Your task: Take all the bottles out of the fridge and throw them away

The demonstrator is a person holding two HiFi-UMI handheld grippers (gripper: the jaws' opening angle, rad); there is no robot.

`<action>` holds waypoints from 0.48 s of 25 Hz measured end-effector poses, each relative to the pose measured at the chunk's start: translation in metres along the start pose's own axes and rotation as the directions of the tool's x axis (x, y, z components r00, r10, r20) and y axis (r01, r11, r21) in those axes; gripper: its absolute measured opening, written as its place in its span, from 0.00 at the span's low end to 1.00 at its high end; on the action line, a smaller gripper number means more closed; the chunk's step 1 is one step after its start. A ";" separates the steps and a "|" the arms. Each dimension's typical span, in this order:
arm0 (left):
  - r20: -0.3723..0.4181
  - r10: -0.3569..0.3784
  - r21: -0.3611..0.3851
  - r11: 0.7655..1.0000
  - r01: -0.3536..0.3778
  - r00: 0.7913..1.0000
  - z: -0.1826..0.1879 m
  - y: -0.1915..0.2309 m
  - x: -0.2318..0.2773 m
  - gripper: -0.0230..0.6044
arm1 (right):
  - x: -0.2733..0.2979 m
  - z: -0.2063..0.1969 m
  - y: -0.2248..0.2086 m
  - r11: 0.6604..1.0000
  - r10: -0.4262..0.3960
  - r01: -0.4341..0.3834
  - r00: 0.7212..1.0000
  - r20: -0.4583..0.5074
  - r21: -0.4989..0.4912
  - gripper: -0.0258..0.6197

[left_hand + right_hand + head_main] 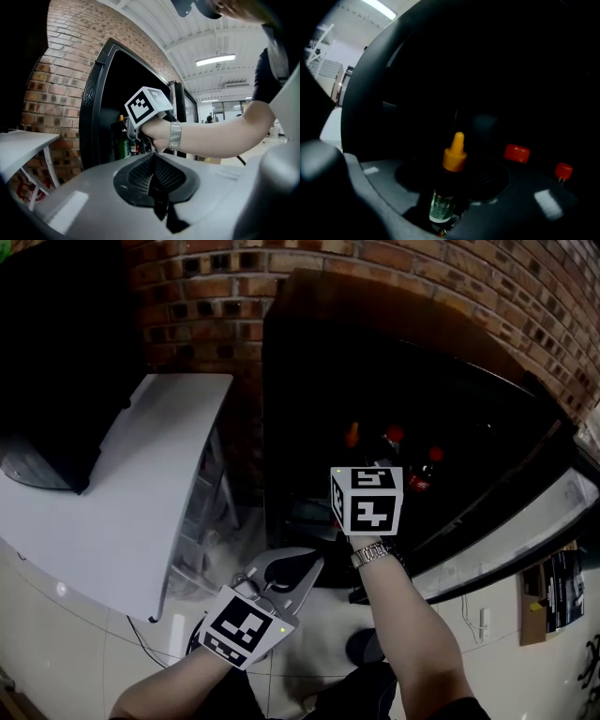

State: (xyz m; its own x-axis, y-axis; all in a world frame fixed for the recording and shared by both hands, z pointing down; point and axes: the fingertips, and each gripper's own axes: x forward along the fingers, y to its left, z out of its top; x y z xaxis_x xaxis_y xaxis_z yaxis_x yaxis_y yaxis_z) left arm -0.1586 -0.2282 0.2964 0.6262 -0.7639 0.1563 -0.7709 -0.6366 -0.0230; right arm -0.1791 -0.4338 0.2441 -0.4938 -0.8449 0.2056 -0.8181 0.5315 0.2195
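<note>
Grey left gripper point(153, 161) bears a black-and-white marker cube point(246, 625); silver wristwatch point(372, 553), black sleeve point(267, 79).

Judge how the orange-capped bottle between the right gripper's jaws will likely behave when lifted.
The orange-capped bottle is slim and tall, so a nudge would probably tip it. Its body looks smooth, so it may slip unless the right gripper closes squarely. Small, so likely light.

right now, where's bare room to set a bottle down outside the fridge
The white table left of the fridge is bare across its middle and near edge, right of the black object. Inside the fridge is crowded: red-capped bottles stand beside the orange-capped bottle in the right gripper.
</note>
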 end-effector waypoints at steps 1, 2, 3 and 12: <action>0.000 0.003 -0.005 1.000 -0.003 1.000 -0.001 0.003 0.000 0.04 | 0.002 0.001 0.001 1.000 0.001 -0.001 1.000 -0.003 -0.001 0.36; 0.000 0.005 -0.009 1.000 -0.005 1.000 -0.002 0.005 0.000 0.04 | 0.003 0.001 0.001 1.000 0.002 -0.002 1.000 -0.005 -0.002 0.31; -0.002 0.007 -0.012 1.000 -0.007 1.000 -0.004 0.007 0.001 0.04 | 0.003 0.002 0.001 1.000 0.004 -0.004 1.000 -0.008 -0.001 0.30; -0.016 0.016 -0.015 1.000 -0.017 1.000 -0.005 0.002 -0.006 0.04 | -0.021 0.008 0.005 0.999 0.026 -0.027 0.999 0.028 0.037 0.29</action>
State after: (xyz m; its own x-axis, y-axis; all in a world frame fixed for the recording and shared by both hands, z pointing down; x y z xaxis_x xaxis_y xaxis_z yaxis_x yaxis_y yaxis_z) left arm -0.1642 -0.2244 0.3007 0.6114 -0.7725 0.1718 -0.7829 -0.6220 -0.0104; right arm -0.1755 -0.4142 0.2336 -0.5229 -0.8321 0.1849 -0.8148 0.5517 0.1784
